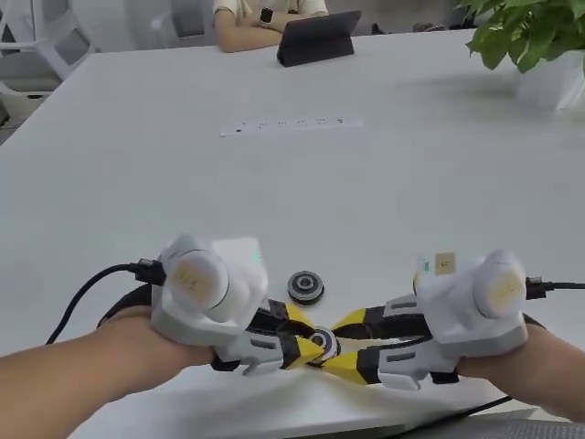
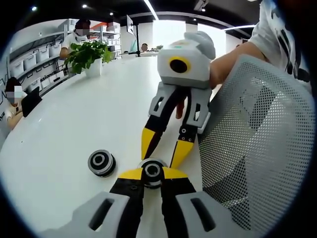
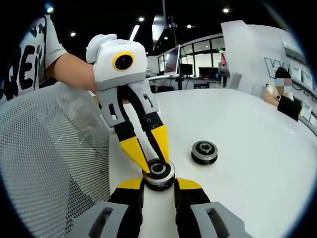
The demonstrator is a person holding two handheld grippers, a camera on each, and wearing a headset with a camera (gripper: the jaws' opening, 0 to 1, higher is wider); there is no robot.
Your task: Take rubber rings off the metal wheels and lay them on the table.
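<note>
A metal wheel with a black rubber ring is held just above the white table, near its front edge. My left gripper comes at it from the left and my right gripper from the right, yellow tips meeting on it. In the left gripper view my own jaws are shut on the wheel, with the right gripper straddling it from above. In the right gripper view the wheel sits between my jaws. A second ringed wheel lies flat just beyond.
Across the table a person sits behind a dark tablet. A potted plant stands at the far right, and a socket strip is set in the tabletop. A mesh chair back rises close behind the grippers.
</note>
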